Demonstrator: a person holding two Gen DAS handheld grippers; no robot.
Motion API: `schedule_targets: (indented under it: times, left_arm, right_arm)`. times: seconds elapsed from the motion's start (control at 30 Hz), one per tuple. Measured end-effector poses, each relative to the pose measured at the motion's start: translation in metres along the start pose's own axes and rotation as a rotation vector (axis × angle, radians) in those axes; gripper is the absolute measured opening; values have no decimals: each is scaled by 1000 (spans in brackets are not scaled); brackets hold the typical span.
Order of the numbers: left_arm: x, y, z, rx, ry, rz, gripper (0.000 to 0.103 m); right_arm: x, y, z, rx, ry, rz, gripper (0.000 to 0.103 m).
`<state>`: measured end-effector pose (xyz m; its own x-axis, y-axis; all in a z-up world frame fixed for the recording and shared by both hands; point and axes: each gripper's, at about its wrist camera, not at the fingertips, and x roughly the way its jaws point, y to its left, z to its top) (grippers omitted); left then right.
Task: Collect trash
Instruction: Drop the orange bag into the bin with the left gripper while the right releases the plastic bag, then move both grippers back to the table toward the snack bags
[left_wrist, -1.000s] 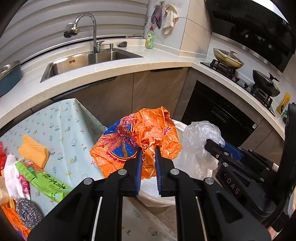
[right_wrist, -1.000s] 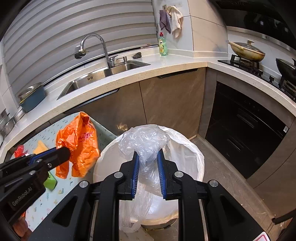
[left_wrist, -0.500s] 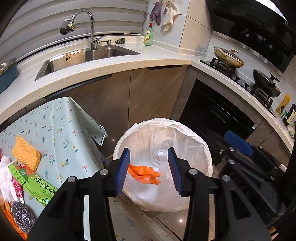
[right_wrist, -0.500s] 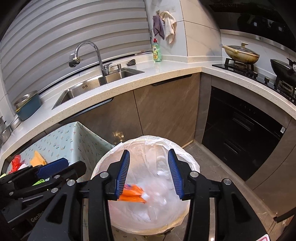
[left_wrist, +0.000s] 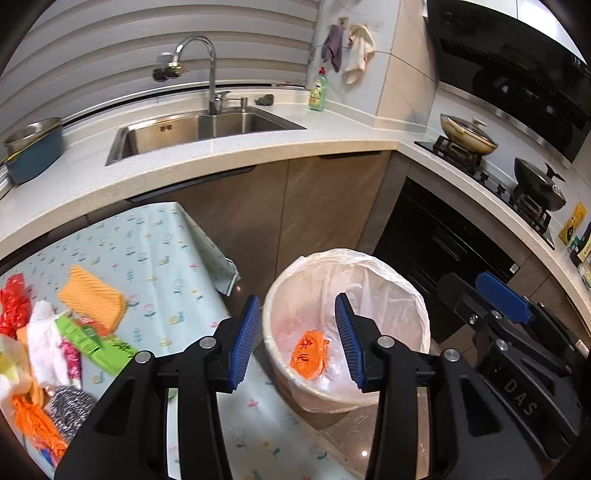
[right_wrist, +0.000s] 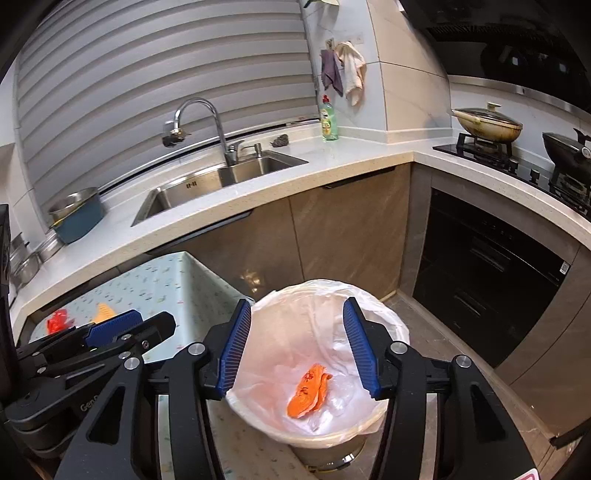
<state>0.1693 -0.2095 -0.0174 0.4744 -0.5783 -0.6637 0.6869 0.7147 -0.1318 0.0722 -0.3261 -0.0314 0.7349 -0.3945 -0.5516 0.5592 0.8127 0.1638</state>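
A white bin (left_wrist: 399, 273) lined with a clear bag stands on the floor beside the table; it also shows in the right wrist view (right_wrist: 388, 317). An orange plastic bag (left_wrist: 309, 354) lies at its bottom, also seen from the right wrist (right_wrist: 308, 391), next to a clear crumpled bag (right_wrist: 340, 402). My left gripper (left_wrist: 297, 339) is open and empty above the bin's left rim. My right gripper (right_wrist: 299, 350) is open and empty above the bin. More trash lies on the table: a green packet (left_wrist: 96, 343), white tissue (left_wrist: 46, 343), a red wrapper (left_wrist: 13, 306), an orange cloth (left_wrist: 92, 297), a steel scourer (left_wrist: 70, 406).
The table has a flowered cloth (left_wrist: 159, 251) and stands left of the bin. Behind are the worktop with sink (left_wrist: 199, 129), a blue pot (left_wrist: 31, 151), a soap bottle (left_wrist: 317, 90), and a hob with pans (left_wrist: 469, 134). The oven front (right_wrist: 487, 266) is right of the bin.
Both grippers opened and let go: the orange bag and the clear bag dropped into the bin. Both grippers have since pulled back a little and opened wider.
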Motion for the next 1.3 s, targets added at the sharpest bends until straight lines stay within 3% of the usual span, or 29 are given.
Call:
schedule_targets:
  times: [0.07,0.17,0.73,1.03,1.13,1.3]
  left_arm:
    - [-11,8,-2,-13,-9,17,41]
    - [-31,25,-9,-40,-29,58,52]
    - [-132,150,-73,-196,-57,288,53]
    - [-172,226,-119,-304,-39,389,54]
    - [-180,248,-134,-328,-31,434,62]
    - [-188,278,-150,-348,-19,478,63]
  right_arm:
    - [-10,11,-2,-15,-3,20,53]
    - [-25,31,-7,-43,-7,53,54]
    - [-82,167,-58,-204,41,240,56]
    - [-87,235,-99,-287,116,335,56]
    - [-83,254,-113,-312,147,359,56]
    - [-73,286,-134,-354,188,383,56]
